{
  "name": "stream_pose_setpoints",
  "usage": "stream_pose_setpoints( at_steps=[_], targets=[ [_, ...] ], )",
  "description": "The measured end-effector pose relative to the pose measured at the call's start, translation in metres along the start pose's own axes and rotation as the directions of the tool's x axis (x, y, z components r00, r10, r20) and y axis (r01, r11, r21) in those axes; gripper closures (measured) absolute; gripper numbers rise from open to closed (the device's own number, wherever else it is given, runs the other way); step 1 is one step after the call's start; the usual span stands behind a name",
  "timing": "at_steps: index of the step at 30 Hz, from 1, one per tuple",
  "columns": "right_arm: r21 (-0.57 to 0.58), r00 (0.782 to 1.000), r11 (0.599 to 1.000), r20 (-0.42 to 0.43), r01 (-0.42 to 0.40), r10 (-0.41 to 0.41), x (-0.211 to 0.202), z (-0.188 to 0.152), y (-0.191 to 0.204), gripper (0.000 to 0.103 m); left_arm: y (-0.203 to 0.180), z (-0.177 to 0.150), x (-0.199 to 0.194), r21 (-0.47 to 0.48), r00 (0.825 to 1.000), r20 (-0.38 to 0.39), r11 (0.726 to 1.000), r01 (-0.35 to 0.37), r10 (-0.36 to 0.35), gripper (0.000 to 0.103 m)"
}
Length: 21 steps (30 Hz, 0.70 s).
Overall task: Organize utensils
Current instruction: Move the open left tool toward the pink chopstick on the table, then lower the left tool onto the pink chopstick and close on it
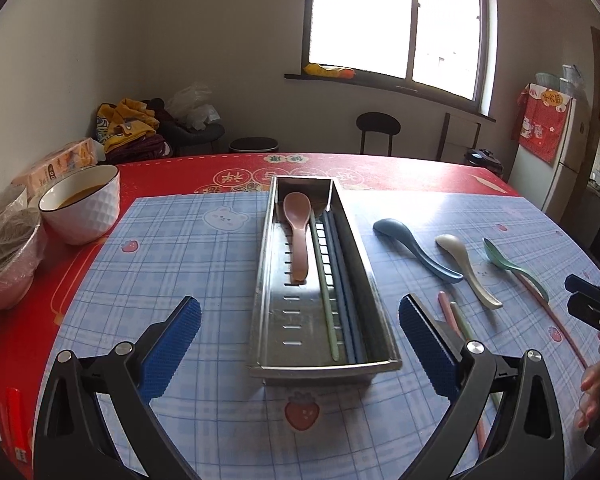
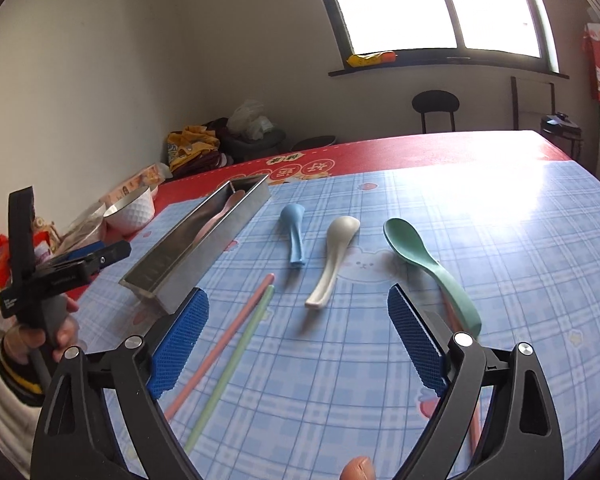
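**Both tools empty above a half-sorted set of utensils**

A long, narrow stainless-steel tray (image 1: 270, 280) with slotted floor lies lengthways on a bench (image 1: 172, 264) covered by a blue checked mat. Inside it lie a brownish-pink plastic spoon (image 1: 298, 232), bowl at the far end, and beside it a pale green chopstick (image 1: 323, 280) and blue chopsticks (image 1: 342, 280), all running along the tray's length, which seems the only way such long pieces fit.

To the tray's right, loose on the mat, three plastic spoons lie well apart from one another: a blue spoon (image 2: 295, 236) nearest the tray, a cream spoon (image 2: 332, 260) in the middle, a green spoon (image 2: 428, 268) farthest out. A pink chopstick (image 2: 228, 336) and a light green chopstick (image 2: 236, 356) lie side by side near the tray's near end; another pink stick is partly hidden under the green spoon.

The left tool (image 1: 300, 344) hovers over the tray's near end, its blue pads wide apart, holding nothing. The right tool (image 2: 298, 340) hangs over the loose pieces, likewise spread wide and empty, likely ready for the next pick.

The mat to the right is open. On the left, a white bowl (image 1: 86, 208) and wrapped dishes crowd the bench edge.
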State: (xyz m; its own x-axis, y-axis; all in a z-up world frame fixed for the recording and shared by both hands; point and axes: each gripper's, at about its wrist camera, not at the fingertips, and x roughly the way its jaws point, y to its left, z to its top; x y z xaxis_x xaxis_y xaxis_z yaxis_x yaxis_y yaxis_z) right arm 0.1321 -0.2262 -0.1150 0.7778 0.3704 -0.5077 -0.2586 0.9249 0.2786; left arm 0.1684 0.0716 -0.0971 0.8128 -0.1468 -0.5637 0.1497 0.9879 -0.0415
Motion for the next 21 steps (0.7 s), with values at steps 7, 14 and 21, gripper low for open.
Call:
stream_pose_setpoints(
  at_steps=[7, 14, 21],
  targets=[
    [-0.008, 0.999, 1.000, 0.022, -0.025, 0.025, -0.006, -0.007, -0.003, 0.015, -0.052, -0.023, -0.011, 0.057, 0.993, -0.078, 0.994, 0.095, -0.091, 0.006],
    [-0.015, 0.998, 0.999, 0.027, 0.049, -0.049, -0.007, -0.008, -0.002, 0.015, -0.097, -0.032, -0.011, 0.170, 0.989, -0.103, 0.977, 0.126, -0.110, 0.010],
    [0.058, 0.999, 0.998, 0.045, 0.021, -0.024, -0.014, -0.011, -0.015, 0.015, -0.111, -0.034, 0.011, 0.174, 0.970, -0.196, 0.969, 0.177, -0.143, 0.049]
  ],
)
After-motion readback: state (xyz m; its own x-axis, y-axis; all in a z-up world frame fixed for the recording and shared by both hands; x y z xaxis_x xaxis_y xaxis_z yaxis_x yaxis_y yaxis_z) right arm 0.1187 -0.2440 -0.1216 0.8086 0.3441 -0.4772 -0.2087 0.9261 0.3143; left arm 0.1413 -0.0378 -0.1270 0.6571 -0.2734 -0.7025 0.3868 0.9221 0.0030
